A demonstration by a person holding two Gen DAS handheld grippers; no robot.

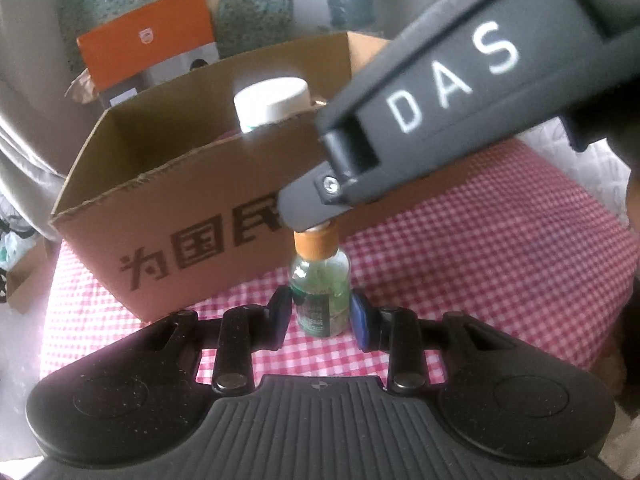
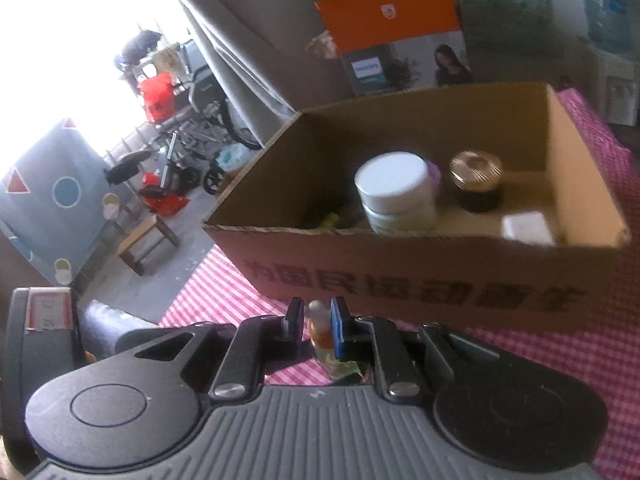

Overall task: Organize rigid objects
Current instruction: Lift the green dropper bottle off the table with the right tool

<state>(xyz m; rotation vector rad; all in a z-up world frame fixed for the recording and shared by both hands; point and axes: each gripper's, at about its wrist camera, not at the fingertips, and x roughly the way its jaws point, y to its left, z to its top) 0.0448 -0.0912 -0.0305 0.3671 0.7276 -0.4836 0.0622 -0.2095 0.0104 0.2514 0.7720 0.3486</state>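
Red-and-white checked cloth [image 1: 460,248] covers the bench, and on it both claws meet at one small glass bottle [image 1: 320,292] of greenish liquid. Low down, the left claw [image 1: 320,312] is closed on the bottle's body, a pad pressed to each side. From above, the right claw [image 2: 316,322] pinches the bottle's orange cap [image 2: 320,330], its jaws drawn nearly together on it. The bottle stands upright on the cloth, just in front of an open cardboard box [image 2: 400,276] with dark printed characters along its near wall. Inside that box sit a white-lidded jar [image 2: 394,192], a dark jar with a gold ribbed lid [image 2: 476,172] and a small white block [image 2: 526,228]. Behind the box leans an orange-topped carton [image 2: 390,28].
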